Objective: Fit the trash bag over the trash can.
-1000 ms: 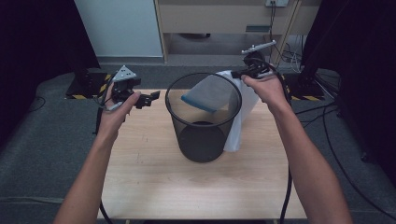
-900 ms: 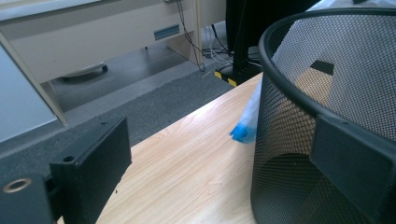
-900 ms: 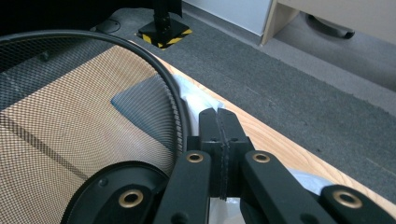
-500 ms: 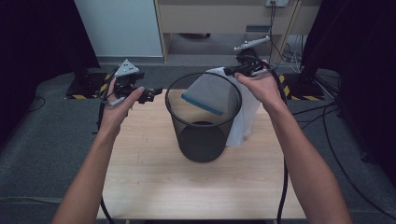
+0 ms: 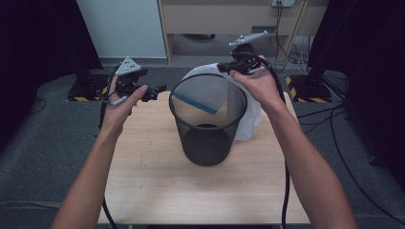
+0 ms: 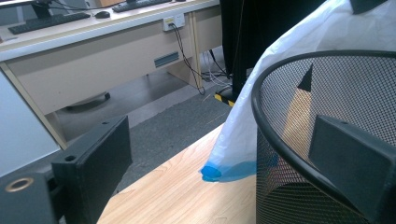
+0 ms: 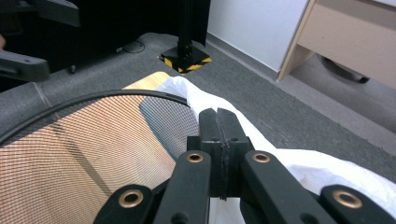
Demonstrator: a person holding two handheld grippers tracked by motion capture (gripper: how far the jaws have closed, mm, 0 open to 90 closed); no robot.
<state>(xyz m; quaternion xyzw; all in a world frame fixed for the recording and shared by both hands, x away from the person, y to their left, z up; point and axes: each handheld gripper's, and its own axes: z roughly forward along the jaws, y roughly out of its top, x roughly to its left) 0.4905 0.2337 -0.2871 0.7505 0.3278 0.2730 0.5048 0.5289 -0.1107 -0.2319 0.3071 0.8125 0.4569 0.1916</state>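
A black mesh wastebasket (image 5: 208, 125) stands upright in the middle of the wooden table (image 5: 143, 181). A white plastic bag (image 5: 250, 112) with a blue band (image 5: 193, 102) hangs behind and to the right of it; the band shows through the mesh. My right gripper (image 5: 221, 67) is above the basket's far rim, shut on the bag's upper edge. In the right gripper view its jaws (image 7: 218, 116) are pressed together with the white bag (image 7: 299, 170) beneath them. My left gripper (image 5: 160, 89) stands open left of the basket rim (image 6: 280, 140), nothing between its jaws (image 6: 222, 128).
A beige desk (image 5: 224, 16) and a pale cabinet (image 5: 124, 28) stand beyond the table. Black stands with yellow-black striped bases (image 5: 298, 88) sit on the grey carpet at both sides. Cables (image 5: 344, 119) trail on the floor at the right.
My right gripper has risen and moved left along the basket's far rim, pulling the bag's top with it. The left gripper has stayed put.
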